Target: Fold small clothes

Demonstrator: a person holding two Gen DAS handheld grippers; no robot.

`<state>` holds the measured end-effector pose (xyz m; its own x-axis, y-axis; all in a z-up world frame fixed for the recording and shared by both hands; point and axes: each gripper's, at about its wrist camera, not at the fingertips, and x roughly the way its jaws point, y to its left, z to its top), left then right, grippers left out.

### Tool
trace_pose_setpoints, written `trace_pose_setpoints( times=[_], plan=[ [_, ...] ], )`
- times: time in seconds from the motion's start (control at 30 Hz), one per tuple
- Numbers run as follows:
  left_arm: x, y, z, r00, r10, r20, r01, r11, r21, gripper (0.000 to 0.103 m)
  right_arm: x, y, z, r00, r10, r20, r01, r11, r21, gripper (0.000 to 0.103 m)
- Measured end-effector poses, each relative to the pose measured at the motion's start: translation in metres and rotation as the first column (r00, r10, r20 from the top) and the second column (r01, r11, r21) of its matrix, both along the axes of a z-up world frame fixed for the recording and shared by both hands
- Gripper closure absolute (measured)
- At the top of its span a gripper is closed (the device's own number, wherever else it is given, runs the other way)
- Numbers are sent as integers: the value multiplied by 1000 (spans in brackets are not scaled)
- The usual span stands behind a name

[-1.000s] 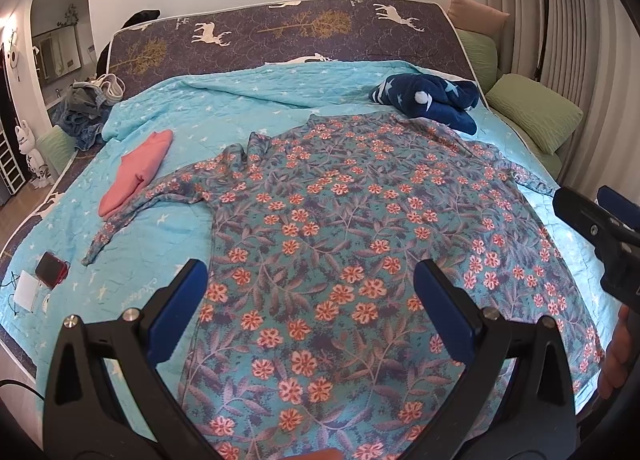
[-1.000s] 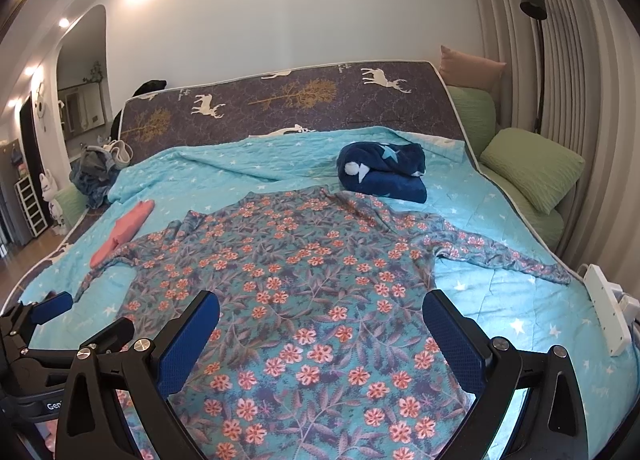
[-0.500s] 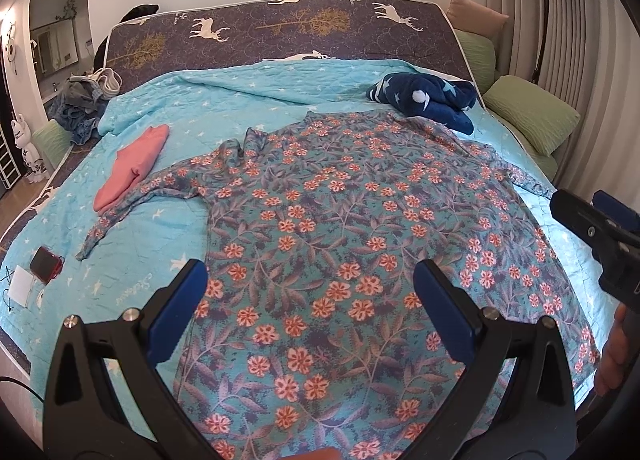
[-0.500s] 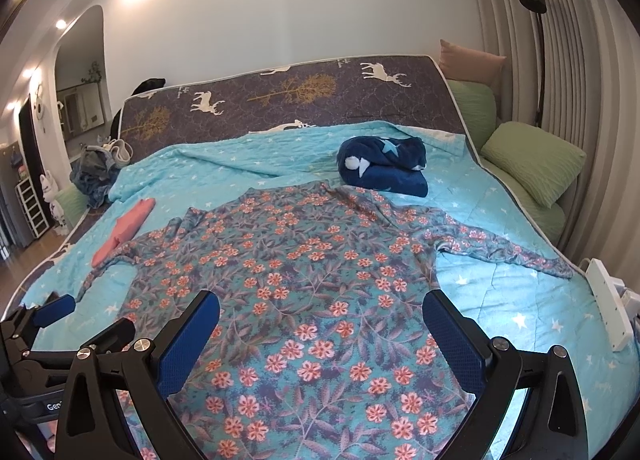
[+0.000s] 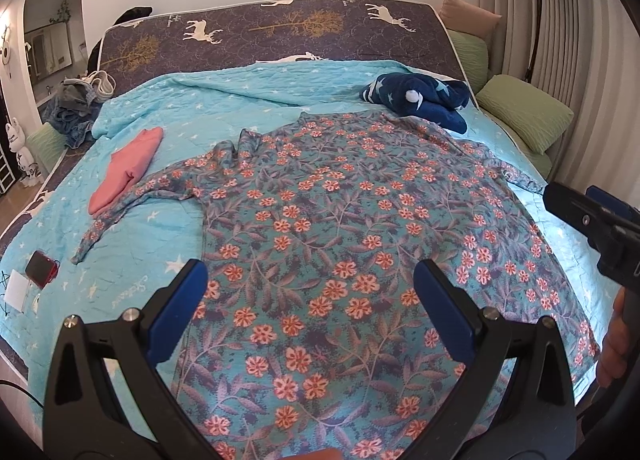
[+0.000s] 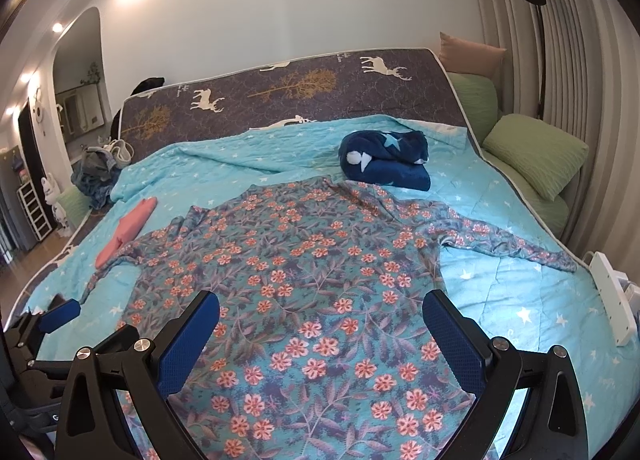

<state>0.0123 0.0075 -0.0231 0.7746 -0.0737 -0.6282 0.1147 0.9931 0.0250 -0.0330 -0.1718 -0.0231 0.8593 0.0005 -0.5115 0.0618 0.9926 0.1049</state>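
Showing only in right view: white power strip (image 6: 612,300).

floral garment (image 5: 344,244) hem: cut off at frame bottom | phone (image 5: 41,265): too small

- Left wrist: from foot of bed (image 5: 248,108), low and close, facing headboard (image 5: 276,36).
- Right wrist: same direction, further right.
- Shared: shirt (image 5: 360,220), headboard, pillows (image 6: 536,156).

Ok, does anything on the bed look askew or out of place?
Mostly tidy. The floral shirt lies spread flat, but its collar end is rumpled near the navy blanket, and its sleeve runs alongside the folded pink garment. Both grippers are open and hold nothing.
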Motion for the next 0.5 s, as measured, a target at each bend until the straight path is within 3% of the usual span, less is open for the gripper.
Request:
trace_pose_setpoints(
  times=[0.5],
  plan=[
    [3,10,-7,999,8,-35,-9,1000,-20,1,1,5,-4,1000,22,-14,-22,1000,-13,0]
  ],
)
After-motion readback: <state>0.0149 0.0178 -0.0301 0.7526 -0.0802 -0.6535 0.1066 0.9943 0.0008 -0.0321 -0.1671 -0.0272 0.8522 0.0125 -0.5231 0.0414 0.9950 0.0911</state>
